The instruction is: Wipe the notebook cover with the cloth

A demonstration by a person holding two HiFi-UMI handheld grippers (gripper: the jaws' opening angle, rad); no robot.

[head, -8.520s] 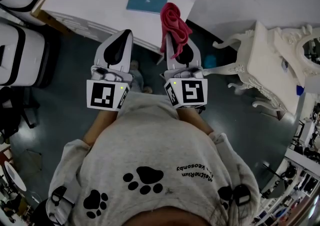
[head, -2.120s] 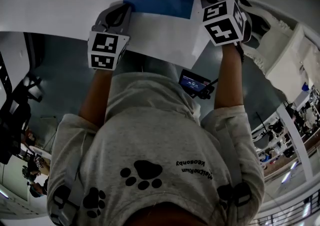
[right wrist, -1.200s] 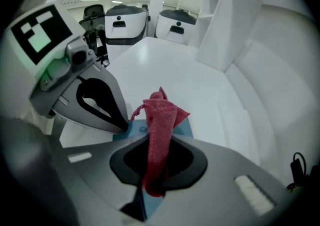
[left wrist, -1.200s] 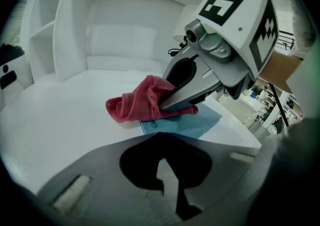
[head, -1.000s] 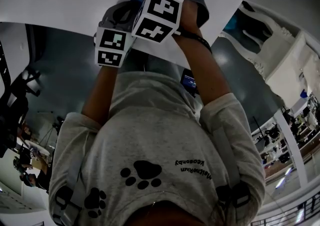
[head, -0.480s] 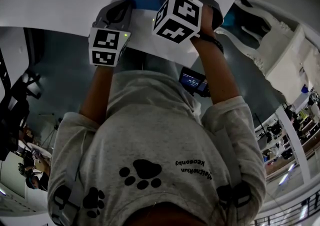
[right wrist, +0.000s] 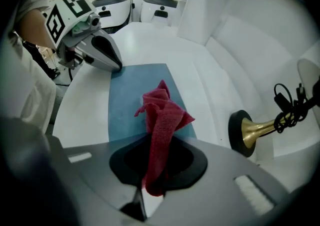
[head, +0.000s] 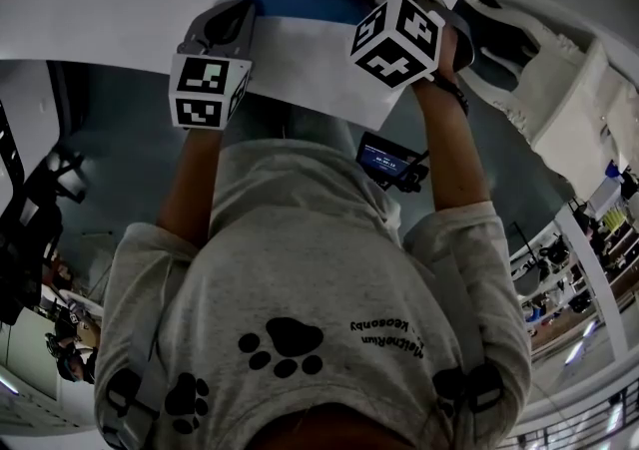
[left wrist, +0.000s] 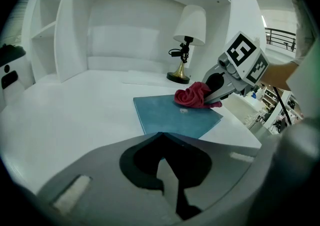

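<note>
Stroke noted: the right tool (right wrist: 156, 172), jaws clamped on the red cloth (right wrist: 164, 117), has swept within the last second from the left part of the blue notebook (left wrist: 167, 120) to its right part. I read that as one wiping pass across the cover. The left tool (left wrist: 165, 175), jaws together on nothing, stays pressed at the notebook's near left corner, pinning it to the white tabletop (left wrist: 70, 115); further passes probably remain.

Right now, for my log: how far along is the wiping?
Done: cloth is clamped in the right gripper and set on the notebook. In hand: left gripper, shut, rests at its corner. Left: wiping; coverage so far can't be judged.
</note>
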